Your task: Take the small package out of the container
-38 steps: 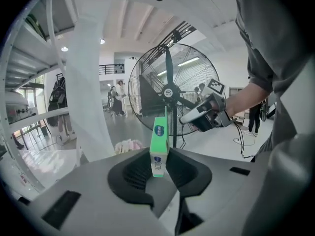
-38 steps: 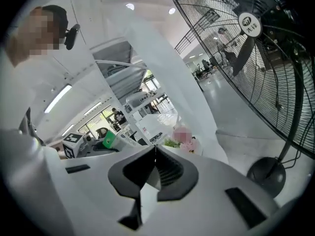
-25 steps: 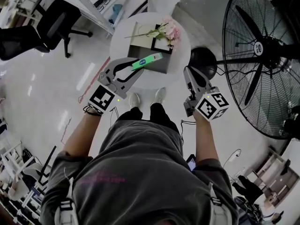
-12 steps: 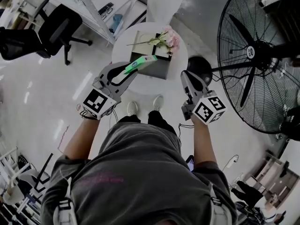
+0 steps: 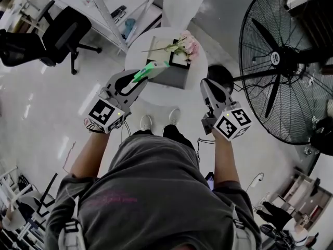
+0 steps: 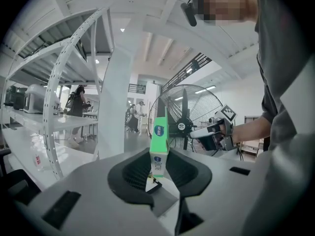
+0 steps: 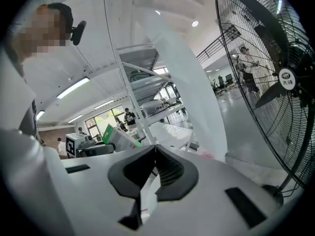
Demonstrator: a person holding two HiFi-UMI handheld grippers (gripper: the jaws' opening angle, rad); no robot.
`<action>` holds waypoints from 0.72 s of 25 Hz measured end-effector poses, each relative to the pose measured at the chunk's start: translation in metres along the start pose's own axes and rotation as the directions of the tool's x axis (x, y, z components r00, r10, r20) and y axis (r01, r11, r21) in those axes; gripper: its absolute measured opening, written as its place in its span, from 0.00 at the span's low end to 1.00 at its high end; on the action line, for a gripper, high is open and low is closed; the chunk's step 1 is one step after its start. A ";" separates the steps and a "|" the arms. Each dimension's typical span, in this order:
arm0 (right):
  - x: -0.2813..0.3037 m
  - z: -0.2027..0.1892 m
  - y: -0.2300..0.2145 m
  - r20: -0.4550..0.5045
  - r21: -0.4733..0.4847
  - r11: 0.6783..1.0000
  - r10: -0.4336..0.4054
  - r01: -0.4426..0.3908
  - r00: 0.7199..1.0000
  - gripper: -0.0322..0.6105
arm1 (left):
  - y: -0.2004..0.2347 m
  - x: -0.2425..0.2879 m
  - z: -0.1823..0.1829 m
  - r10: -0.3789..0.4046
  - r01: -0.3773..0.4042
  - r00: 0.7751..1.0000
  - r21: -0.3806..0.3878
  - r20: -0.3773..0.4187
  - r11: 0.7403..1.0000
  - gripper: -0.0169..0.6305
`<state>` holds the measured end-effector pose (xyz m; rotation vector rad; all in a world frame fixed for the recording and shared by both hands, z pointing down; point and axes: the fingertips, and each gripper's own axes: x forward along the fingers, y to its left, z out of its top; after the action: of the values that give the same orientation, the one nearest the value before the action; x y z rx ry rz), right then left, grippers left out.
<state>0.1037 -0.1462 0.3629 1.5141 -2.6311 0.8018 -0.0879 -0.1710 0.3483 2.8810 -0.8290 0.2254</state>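
Counter (image 5: 136,53), grey container (image 5: 176,73) and flowers (image 5: 183,41) are shown in the head view only, well below both claws. The grip is resolved in the left gripper view: the left claw (image 6: 158,167) is partly closed on the green small package (image 6: 158,136), which is held upright by its lower end, outside the container. In the right gripper view, the right claw (image 7: 155,147) is seen closed tip to tip, with nothing held.

Head view overhead, steeply down, gripper views level, fan (image 5: 283,61) shared
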 end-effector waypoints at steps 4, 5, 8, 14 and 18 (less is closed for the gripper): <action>0.001 0.001 0.005 0.001 -0.011 1.000 0.011 -0.011 1.000 0.08 | 0.003 -0.003 0.004 0.004 -0.004 1.000 0.001 0.010 1.000 0.19; 0.001 0.001 0.007 0.002 -0.012 1.000 0.014 -0.014 1.000 0.08 | 0.003 -0.003 0.005 0.005 -0.005 1.000 0.000 0.010 1.000 0.19; 0.002 0.004 0.010 0.005 -0.019 1.000 0.025 -0.025 1.000 0.08 | 0.004 -0.003 0.005 0.008 -0.008 1.000 -0.006 0.014 1.000 0.19; 0.006 0.004 0.017 -0.005 -0.029 0.998 0.052 -0.052 0.999 0.08 | 0.002 -0.003 0.011 0.012 -0.012 1.000 -0.016 0.014 1.000 0.19; 0.009 0.000 0.018 -0.019 -0.030 0.997 0.065 -0.065 0.998 0.08 | 0.001 -0.002 0.009 0.012 -0.012 1.000 -0.018 0.011 1.000 0.19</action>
<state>0.0846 -0.1463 0.3573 1.4142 -2.6798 0.7707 -0.0894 -0.1723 0.3394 2.8637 -0.8454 0.2027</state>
